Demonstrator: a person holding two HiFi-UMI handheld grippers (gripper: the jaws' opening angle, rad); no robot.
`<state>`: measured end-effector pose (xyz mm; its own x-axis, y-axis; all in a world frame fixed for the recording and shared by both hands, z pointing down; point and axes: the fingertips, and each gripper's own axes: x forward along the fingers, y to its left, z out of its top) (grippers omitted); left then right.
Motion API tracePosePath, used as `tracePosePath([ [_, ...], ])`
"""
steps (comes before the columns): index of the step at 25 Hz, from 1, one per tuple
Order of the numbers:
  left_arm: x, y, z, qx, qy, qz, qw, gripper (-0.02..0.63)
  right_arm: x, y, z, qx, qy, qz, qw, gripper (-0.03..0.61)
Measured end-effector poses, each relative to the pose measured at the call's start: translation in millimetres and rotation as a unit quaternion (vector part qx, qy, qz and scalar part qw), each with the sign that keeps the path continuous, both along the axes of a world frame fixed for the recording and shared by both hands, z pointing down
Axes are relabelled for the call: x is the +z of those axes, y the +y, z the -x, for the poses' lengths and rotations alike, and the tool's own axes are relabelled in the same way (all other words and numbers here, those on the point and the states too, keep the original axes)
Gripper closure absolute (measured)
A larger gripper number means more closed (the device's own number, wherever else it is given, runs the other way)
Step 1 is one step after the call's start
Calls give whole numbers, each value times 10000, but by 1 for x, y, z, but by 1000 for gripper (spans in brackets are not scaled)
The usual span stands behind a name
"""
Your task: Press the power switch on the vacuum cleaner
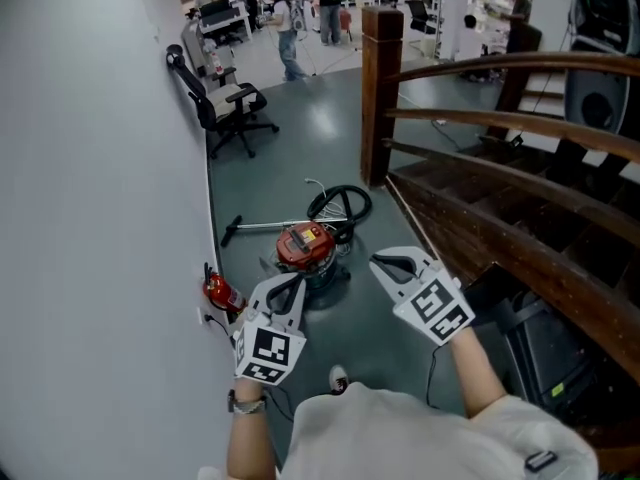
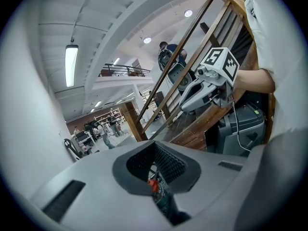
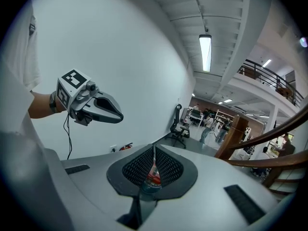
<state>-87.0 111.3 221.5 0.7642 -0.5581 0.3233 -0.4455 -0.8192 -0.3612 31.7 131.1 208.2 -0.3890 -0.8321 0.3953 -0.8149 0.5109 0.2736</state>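
Forward and slightly downward — left hand-held gripper (image 1: 291, 284) and right hand-held gripper (image 1: 381, 262), both clenched empty (vacuum cleaner (image 1: 305, 246) beyond)

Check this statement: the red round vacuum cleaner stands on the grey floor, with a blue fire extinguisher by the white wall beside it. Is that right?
No. The fire extinguisher by the white wall is red, not blue, as the head view shows. The red round vacuum cleaner does stand on the grey floor beside it.
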Motion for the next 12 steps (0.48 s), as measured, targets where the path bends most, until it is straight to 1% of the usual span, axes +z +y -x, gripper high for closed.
tracePosePath([
  [12,7,-65,10,17,15,25,10000,615,4,-65,16,-90,174,13,9998,546],
])
